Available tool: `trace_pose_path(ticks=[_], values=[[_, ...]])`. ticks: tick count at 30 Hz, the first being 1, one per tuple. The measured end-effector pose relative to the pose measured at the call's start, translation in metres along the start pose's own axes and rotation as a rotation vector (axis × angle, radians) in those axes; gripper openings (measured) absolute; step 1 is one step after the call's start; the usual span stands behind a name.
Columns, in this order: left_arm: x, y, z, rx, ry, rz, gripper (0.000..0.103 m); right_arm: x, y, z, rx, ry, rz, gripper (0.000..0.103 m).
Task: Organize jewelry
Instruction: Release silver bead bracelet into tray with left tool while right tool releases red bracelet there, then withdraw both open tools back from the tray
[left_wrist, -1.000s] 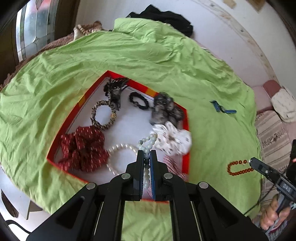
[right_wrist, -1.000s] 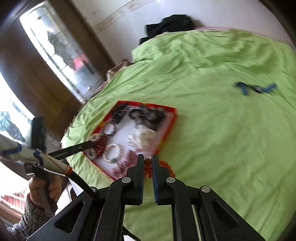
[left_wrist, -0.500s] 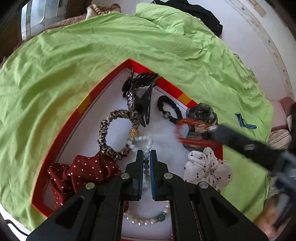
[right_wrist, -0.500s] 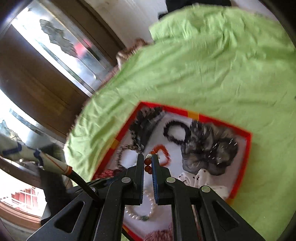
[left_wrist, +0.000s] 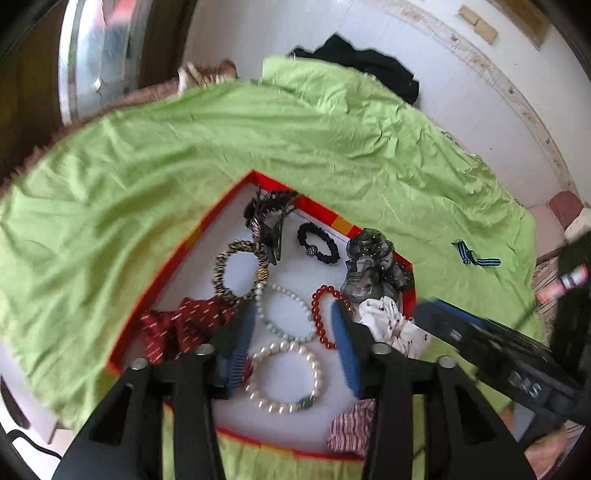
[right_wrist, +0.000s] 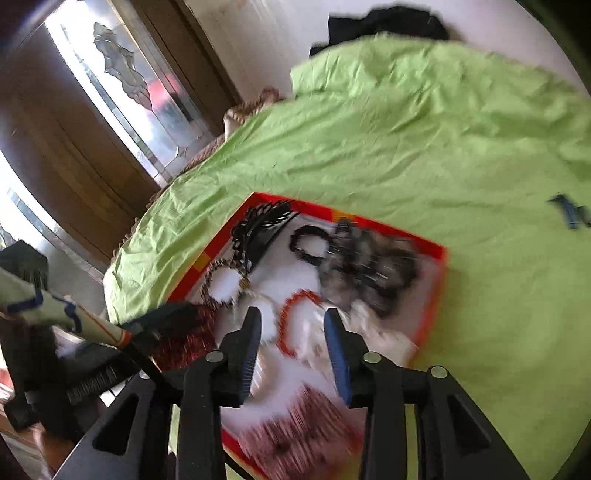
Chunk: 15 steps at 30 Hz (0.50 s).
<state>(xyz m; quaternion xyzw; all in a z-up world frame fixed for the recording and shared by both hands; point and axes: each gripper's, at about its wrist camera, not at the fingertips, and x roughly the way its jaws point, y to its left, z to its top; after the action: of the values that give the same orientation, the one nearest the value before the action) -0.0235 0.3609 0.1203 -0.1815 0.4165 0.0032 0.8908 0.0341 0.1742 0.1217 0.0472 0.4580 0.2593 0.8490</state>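
bed: green sheet (left_wrist: 332, 155), red-rimmed tray (left_wrist: 192, 240) at 6 o'clock
left gripper (left_wrist: 295, 325): spread, empty
right gripper (right_wrist: 291, 325): spread, empty
red bead bracelet (left_wrist: 320, 314): light, slippery; pinch one strand

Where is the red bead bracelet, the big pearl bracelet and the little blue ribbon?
red bead bracelet (left_wrist: 318, 316): left wrist view, on the beads of its left side.
pearl bracelet (left_wrist: 277, 407): left wrist view, on the pearls at its bottom edge.
blue ribbon (left_wrist: 466, 255): left wrist view, on the striped loop on the green sheet.
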Motion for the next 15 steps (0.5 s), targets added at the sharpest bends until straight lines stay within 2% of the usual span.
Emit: trace_pose_path(ticks=[1, 3, 7, 10, 15], values=[[-0.011, -0.004, -0.006, 0.009, -0.029, 0.023, 0.054, -0.016, -0.003, -0.013, -0.012, -0.016, -0.024, 0.043], [-0.025, -0.011, -0.014, 0.029, -0.064, 0.049, 0.055, -0.036, -0.01, -0.032, -0.026, -0.033, -0.07, 0.043], [-0.043, -0.038, -0.036, 0.066, -0.085, 0.066, 0.056, -0.077, -0.039, -0.077, -0.003, -0.049, -0.173, 0.043], [-0.054, -0.061, -0.051, 0.103, -0.093, 0.066, 0.056, -0.097, -0.066, -0.1, 0.071, -0.045, -0.191, 0.043], [-0.068, -0.096, -0.072, 0.164, -0.11, 0.077, 0.056, -0.127, -0.086, -0.13, 0.098, -0.072, -0.246, 0.044]])
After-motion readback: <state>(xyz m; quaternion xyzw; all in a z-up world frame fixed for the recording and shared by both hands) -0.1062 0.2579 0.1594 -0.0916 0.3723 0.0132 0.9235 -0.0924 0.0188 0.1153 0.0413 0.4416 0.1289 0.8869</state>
